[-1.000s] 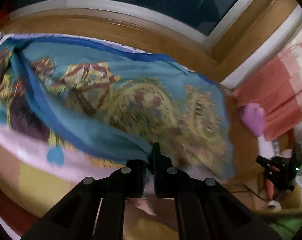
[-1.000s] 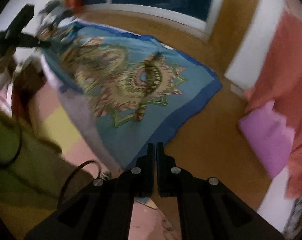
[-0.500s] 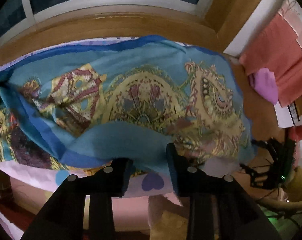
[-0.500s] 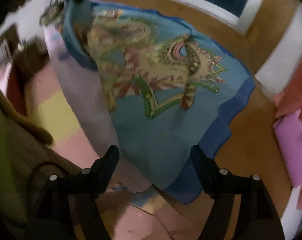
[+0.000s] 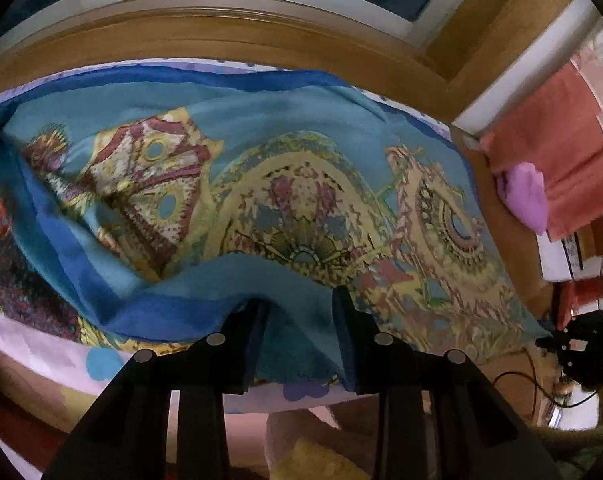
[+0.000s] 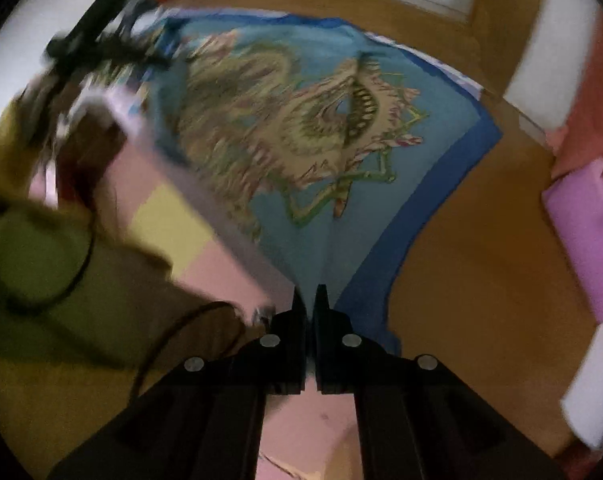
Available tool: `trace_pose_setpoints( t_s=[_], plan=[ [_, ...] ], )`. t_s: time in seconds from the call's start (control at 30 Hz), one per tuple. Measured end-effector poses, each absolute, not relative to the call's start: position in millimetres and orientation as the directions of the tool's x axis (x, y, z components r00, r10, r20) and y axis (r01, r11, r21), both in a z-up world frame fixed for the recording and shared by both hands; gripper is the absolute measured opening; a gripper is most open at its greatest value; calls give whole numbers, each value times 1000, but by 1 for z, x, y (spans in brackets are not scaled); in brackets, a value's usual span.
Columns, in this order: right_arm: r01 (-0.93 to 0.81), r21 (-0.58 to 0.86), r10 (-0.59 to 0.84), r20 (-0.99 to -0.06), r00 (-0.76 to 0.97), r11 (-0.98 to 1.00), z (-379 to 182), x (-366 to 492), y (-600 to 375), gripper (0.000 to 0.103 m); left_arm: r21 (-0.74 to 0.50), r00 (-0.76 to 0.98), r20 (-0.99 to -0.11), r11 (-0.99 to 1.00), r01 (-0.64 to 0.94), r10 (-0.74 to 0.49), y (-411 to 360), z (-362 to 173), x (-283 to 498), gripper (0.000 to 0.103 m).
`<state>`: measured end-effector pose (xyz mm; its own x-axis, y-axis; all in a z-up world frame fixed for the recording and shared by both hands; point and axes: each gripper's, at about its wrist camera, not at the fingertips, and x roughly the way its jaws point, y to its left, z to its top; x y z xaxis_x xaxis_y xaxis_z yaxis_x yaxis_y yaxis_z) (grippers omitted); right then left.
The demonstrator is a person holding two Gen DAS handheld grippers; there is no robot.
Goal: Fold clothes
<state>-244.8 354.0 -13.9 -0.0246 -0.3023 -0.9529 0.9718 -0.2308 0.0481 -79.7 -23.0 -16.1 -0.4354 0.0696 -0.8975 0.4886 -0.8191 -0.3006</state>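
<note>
A blue patterned scarf [image 5: 285, 184] lies spread over a wooden floor [image 6: 473, 280] and a pastel mat [image 5: 33, 344] below a window. The left gripper [image 5: 299, 320] stands apart, a fold of cloth between its jaws. The right gripper [image 6: 310, 304] is clamped on the scarf's corner.

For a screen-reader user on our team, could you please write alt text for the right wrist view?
The right gripper is shut on the near corner of a blue patterned scarf, which spreads away over a wooden floor. A pink and yellow mat lies to its left, a purple cloth at the right edge; the picture is blurred.
</note>
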Motion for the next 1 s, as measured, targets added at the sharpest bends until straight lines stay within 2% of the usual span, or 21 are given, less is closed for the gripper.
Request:
trace_pose_setpoints(
  t_s=[0.2,0.3,0.37,0.4,0.43,0.47,0.5,0.6,0.8,1.0],
  plan=[
    [966,-15,-174,-983,-62,-259,-51,-237,361,2,-301,-442,-887,-893,334,134,3,10,-92,33],
    [943,16,-247,-967,-71,-332,-39,-247,374,3,-283,-446,-884,-917,279,137,17,23,-104,34],
    [918,69,-348,-934,-78,-391,-16,-263,385,10,-266,-449,-884,-931,250,132,25,32,-113,37],
    [902,92,-394,-914,-91,-422,-7,-274,390,27,-260,-451,-883,-936,236,131,29,35,-118,37],
    [879,114,-442,-889,-117,-462,2,-287,394,58,-264,-455,-880,-937,228,137,31,37,-123,37],
    [852,130,-488,-858,-159,-507,7,-302,397,72,-271,-458,-878,-935,228,142,32,38,-127,37],
    [827,143,-526,-826,-203,-543,9,-315,398,79,-277,-460,-876,-933,231,146,32,38,-132,37],
    [765,164,-569,-766,-299,-622,-1,-356,381,78,-290,-448,-883,-914,283,141,20,32,-153,37],
    [666,141,-483,-797,-362,-733,-61,-446,321,70,-256,-429,-901,-880,400,67,0,8,-197,37],
    [743,57,-463,-813,-353,-666,-94,-485,263,70,-214,-390,-921,-830,515,-5,-19,-25,-222,37]
  ],
)
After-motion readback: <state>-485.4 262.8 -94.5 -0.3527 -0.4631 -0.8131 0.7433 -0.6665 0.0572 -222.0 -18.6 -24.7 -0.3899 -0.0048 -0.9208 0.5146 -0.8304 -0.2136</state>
